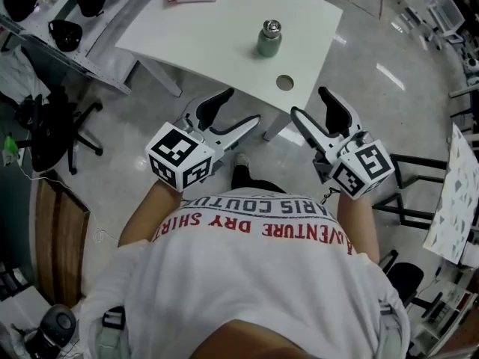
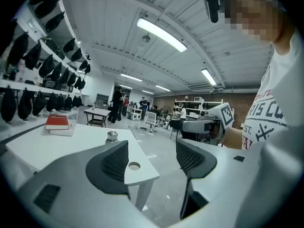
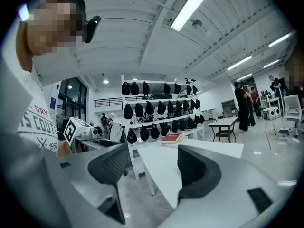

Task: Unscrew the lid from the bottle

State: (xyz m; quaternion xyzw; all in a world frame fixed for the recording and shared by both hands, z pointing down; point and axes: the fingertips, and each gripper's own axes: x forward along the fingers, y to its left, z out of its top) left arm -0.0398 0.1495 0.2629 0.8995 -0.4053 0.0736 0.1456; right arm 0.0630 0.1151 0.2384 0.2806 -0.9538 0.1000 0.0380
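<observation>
Head view: the bottle (image 1: 269, 42), its lid (image 1: 271, 27) on, stands on the table (image 1: 224, 51); both grippers are well short of it.

Left gripper view: your left gripper (image 2: 152, 156) gapes empty, so steady the bottle's body first.

Right gripper view: your right gripper (image 3: 154, 163), also wide and empty, takes the lid squarely.

Glossy grey floor (image 1: 359, 58) catching reflections of the ceiling strip lights (image 2: 161, 34). White desk (image 1: 224, 36) standing in the open. Wall shelves (image 3: 161, 123) carrying rows of dark caps (image 3: 145, 110). Black office chair (image 1: 54, 134) sitting near the shelving. Another table (image 3: 225, 123) standing further back.
</observation>
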